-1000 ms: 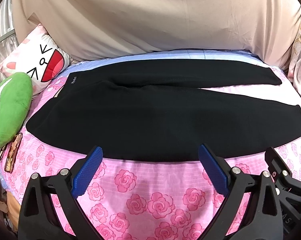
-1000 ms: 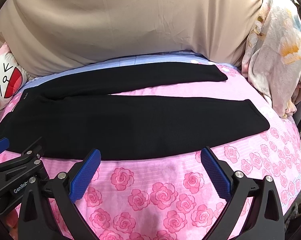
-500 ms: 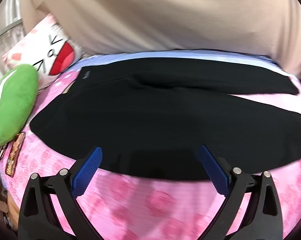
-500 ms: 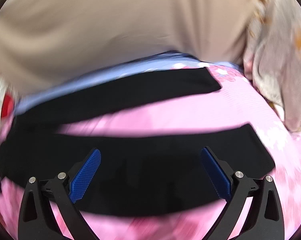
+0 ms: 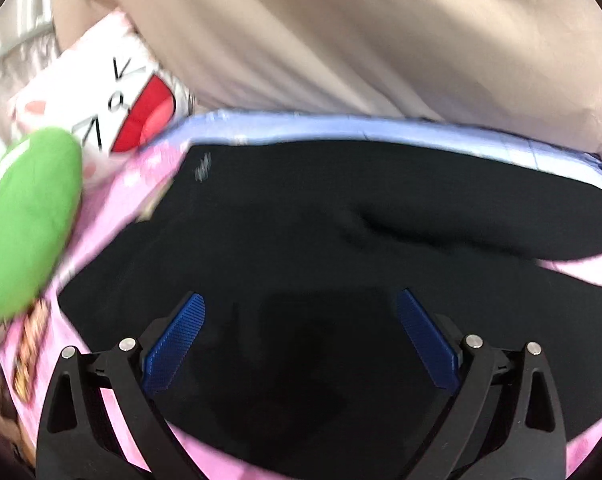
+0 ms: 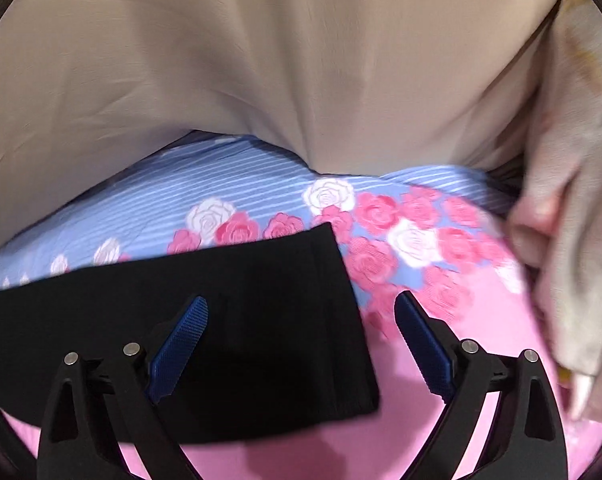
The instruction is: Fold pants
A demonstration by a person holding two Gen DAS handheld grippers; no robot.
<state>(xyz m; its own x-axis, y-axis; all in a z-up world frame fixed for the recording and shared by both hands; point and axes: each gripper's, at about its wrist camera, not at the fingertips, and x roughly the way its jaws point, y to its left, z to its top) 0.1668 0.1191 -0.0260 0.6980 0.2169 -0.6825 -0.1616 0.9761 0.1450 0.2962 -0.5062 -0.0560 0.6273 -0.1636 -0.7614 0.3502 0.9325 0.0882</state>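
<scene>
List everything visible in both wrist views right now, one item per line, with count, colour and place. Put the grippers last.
pants: one pair, black, spread flat on the bed; the hem end of one leg lies under the right gripper.
bedsheet: one, pink with roses and a blue striped band at the far edge, under the pants.
beige cover: one, tan, draped behind the bed.
cartoon-face pillow: one, white and pink with a red mouth, far left.
green plush: one, green, left edge of the bed.
pale floral cloth: one, cream, right edge.
left gripper: one, black with blue pads, open over the pants' upper part.
right gripper: one, black with blue pads, open over the leg hem.
</scene>
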